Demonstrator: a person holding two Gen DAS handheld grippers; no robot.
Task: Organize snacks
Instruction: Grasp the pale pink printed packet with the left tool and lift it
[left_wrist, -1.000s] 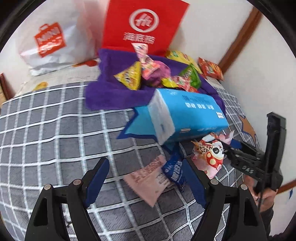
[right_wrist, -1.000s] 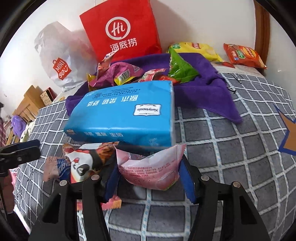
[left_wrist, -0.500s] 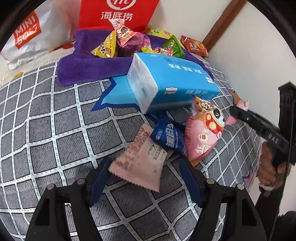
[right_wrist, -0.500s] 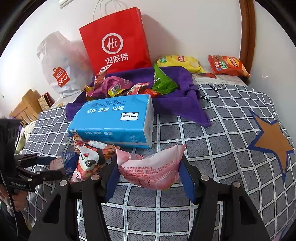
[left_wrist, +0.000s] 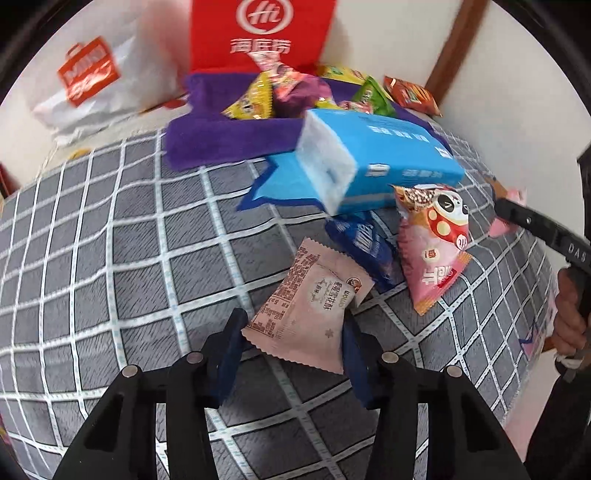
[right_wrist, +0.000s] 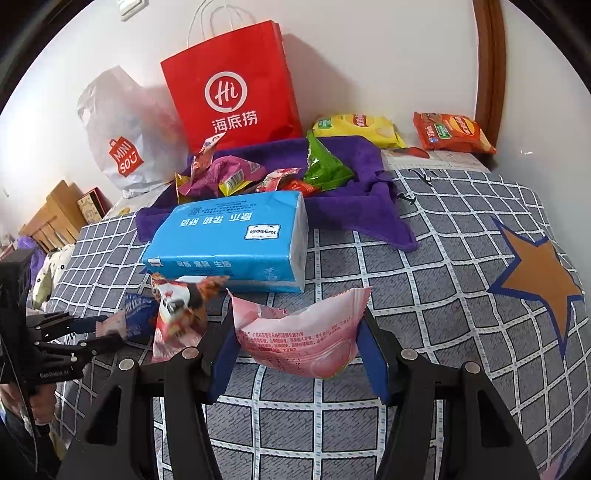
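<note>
My left gripper (left_wrist: 291, 332) has its fingers around a pale pink snack packet (left_wrist: 310, 306) that lies on the checked bedcover; the jaws touch its edges. My right gripper (right_wrist: 297, 343) is shut on a pink snack bag (right_wrist: 303, 336) and holds it above the cover. A dark blue packet (left_wrist: 364, 242) and a pink panda bag (left_wrist: 434, 243) lie beside a blue tissue pack (left_wrist: 373, 158). Several snacks (right_wrist: 258, 173) lie on a purple towel (right_wrist: 351, 206).
A red paper bag (right_wrist: 232, 88) and a white Miniso bag (right_wrist: 122, 140) stand against the wall. A yellow bag (right_wrist: 358, 127) and an orange bag (right_wrist: 450, 133) lie at the back right. The bed edge drops off at the right in the left wrist view.
My left gripper has closed in on the pale pink packet, which now sits between its fingers. My right gripper has drawn back and lifted with the pink bag.
</note>
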